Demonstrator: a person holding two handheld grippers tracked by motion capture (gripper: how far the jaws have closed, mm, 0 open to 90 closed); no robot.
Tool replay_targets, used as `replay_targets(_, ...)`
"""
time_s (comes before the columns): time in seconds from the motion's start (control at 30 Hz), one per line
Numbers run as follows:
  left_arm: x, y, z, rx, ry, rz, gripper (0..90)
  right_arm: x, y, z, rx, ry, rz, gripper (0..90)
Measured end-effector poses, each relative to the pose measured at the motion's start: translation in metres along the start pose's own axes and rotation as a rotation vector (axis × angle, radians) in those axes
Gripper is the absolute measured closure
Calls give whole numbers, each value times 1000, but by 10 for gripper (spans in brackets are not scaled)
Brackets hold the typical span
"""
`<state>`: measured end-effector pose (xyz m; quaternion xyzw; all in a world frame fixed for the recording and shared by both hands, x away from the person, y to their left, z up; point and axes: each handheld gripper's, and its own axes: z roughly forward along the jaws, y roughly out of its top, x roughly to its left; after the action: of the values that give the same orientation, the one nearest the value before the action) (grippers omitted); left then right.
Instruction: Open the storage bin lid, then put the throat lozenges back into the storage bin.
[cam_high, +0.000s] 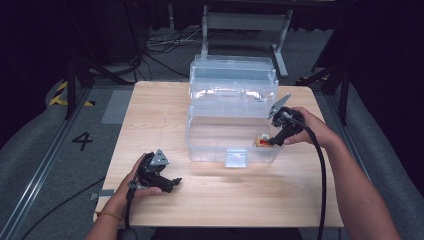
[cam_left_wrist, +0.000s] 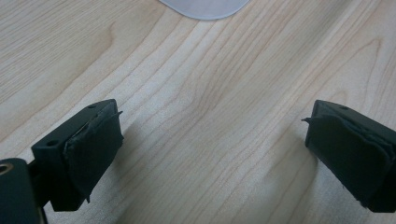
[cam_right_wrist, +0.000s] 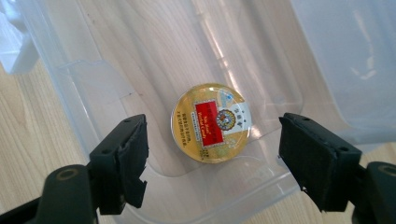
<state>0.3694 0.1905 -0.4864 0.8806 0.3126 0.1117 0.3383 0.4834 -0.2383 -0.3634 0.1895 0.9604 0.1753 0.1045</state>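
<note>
Our right gripper (cam_right_wrist: 212, 154) holds its jaws apart, untouching, either side of the round gold tin with a red label (cam_right_wrist: 212, 122) in the clear plastic box's (cam_high: 215, 135) front right corner, while our left gripper (cam_high: 172, 184) rests open near the wooden table's (cam_high: 250, 200) front left edge

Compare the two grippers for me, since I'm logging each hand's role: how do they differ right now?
The right gripper reaches into the clear plastic box, jaws either side of a round gold tin; the left gripper lies low over the bare wooden table, nothing between its jaws. Both are open.
</note>
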Motion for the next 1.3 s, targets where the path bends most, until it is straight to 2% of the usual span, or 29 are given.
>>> replay_targets(0.17,-2,2,-1,17,12,-7,46,-1,-6,-11,-76,-11,20,276)
replay_targets(0.2,-2,4,-2,24,10,-3,66,-1,-7,-14,-91,-13,24,277)
replay_targets(0.27,-3,4,-2,8,6,1,150,-1,-10,-18,-135,-21,31,292)
replay_targets(0.33,-3,3,-2,0,6,13,154,-1,-13,-22,-177,-28,39,294)
replay_targets(0.4,1,1,-1,-21,-7,-1,162,0,-17,-25,-219,-35,56,301)
replay_targets(0.43,1,1,-1,-21,-7,-1,165,0,-17,-25,-219,-35,56,301)
replay_targets(0.67,1,2,-1,-19,-7,0,168,-4,-27,-43,-340,-78,116,331)
replay_targets(0.77,2,4,-1,-20,-10,-5,190,-6,-29,-48,-366,-105,137,335)
replay_targets(0.87,1,8,-1,-24,-13,11,203,-8,-30,-53,-395,-132,152,339)
replay_targets(0.97,-2,15,-6,-47,-2,26,203,-10,-32,-56,-425,-145,170,341)
replay_targets(1.03,-4,19,-10,-67,-12,29,205,-12,-33,-59,-452,-161,188,351)
replay_targets(1.17,-7,34,-22,-96,12,60,205,-16,-28,-64,-443,-181,192,351)
replay_targets(1.3,-8,56,-33,-120,17,89,208,-22,-18,-72,-465,-204,192,350)
